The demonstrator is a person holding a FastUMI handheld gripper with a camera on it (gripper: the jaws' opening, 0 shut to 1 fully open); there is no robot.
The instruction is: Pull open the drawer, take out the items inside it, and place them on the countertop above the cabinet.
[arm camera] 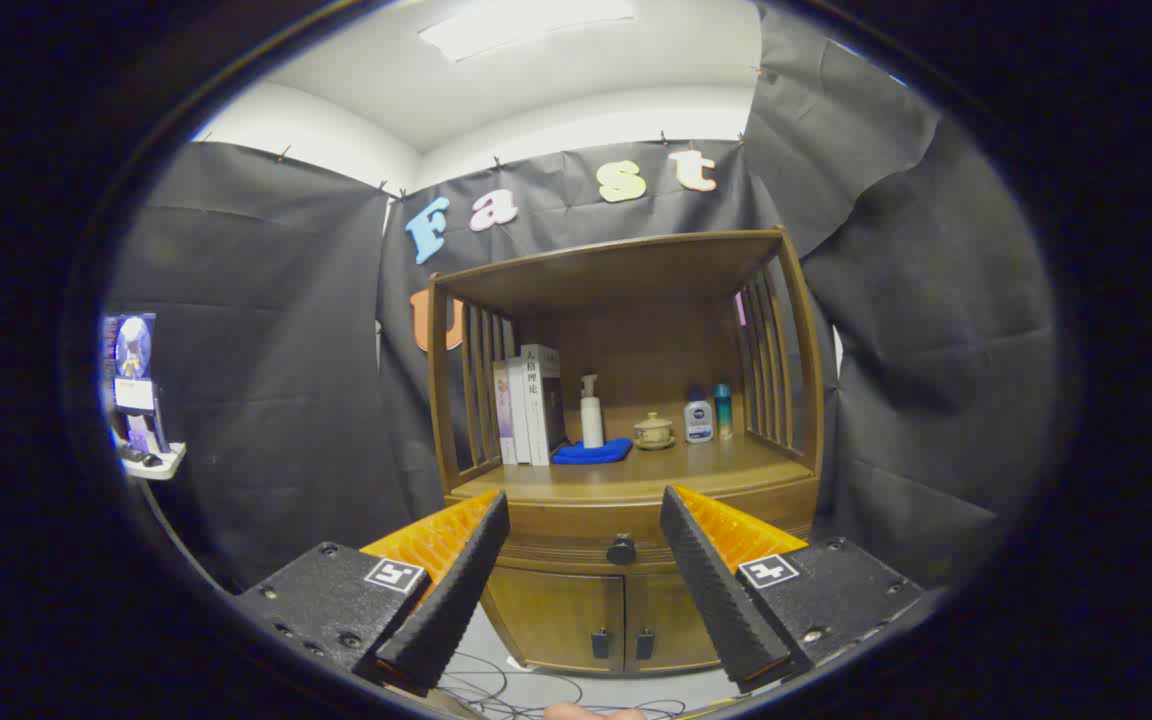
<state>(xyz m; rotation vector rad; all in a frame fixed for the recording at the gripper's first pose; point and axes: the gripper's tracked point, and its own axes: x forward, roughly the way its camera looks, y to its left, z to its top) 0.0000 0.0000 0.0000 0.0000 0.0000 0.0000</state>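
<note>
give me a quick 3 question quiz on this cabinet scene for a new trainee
1. True or false: the drawer is already pulled open.
2. Multiple choice: what do the gripper fingers frame between them? A) the drawer knob B) the blue cloth C) the books
3. Fill in: on the countertop, the white pump bottle stands just behind the ____.

Key:
1. False. The drawer front sits flush with the cabinet.
2. A. The knob sits beyond the open fingers, in the gap between them; nothing is gripped.
3. Blue cloth.
</note>
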